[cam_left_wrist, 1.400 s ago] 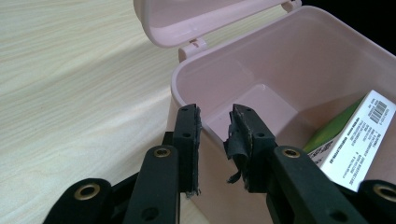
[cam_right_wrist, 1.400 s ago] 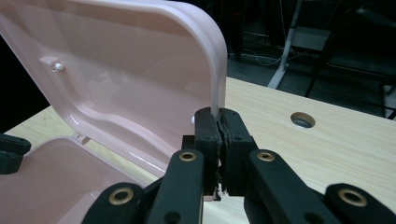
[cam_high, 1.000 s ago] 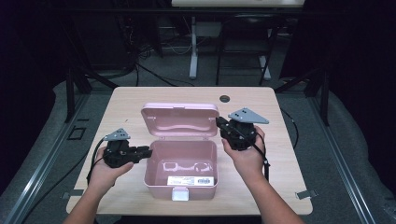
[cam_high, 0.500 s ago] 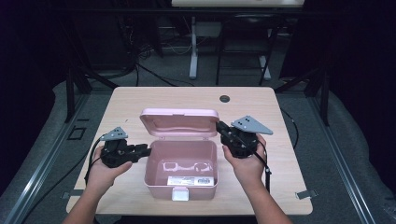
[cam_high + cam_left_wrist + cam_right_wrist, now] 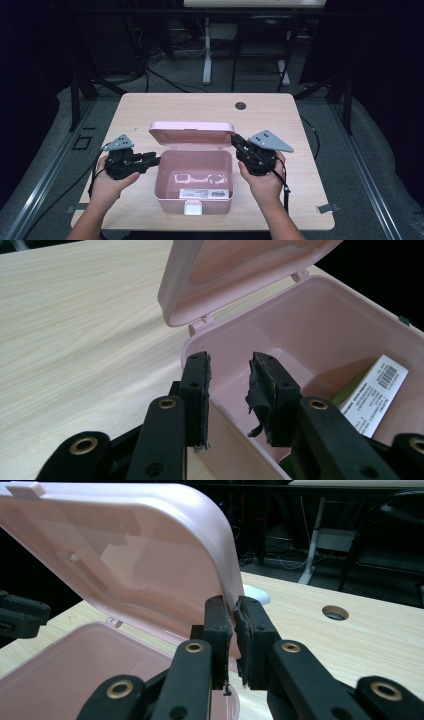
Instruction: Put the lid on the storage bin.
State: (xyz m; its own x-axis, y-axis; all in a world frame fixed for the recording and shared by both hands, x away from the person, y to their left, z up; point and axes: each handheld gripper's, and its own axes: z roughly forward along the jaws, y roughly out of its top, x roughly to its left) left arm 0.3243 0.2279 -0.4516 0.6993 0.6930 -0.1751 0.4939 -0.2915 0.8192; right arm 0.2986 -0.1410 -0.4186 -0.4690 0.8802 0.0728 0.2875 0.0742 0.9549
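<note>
A pink plastic box [image 5: 165, 192] stands open near the table's front, its lid [image 5: 191, 132] tipped forward over it. My left gripper [image 5: 156, 161] is at the box's left wall. In the left gripper view the left gripper [image 5: 230, 360] straddles that wall [image 5: 220, 410], one jaw outside and one inside, pads off it; the jaws have just been opening. My right gripper [image 5: 236, 141] is at the lid's right corner. In the right gripper view the right gripper [image 5: 234, 602] pinches the lid [image 5: 125, 565] by its rim, though the jaws have just been opening a little. A barcode label [image 5: 380, 390] lies inside.
The wooden table [image 5: 150, 107] has a round cable hole [image 5: 240, 105] at the back. A white latch [image 5: 193, 208] sits on the box's front wall. Dark floor, cables and stand legs surround the table.
The lid has tipped further forward over the box, and the right gripper on its corner has come down with it. The left gripper stays at the left wall.
</note>
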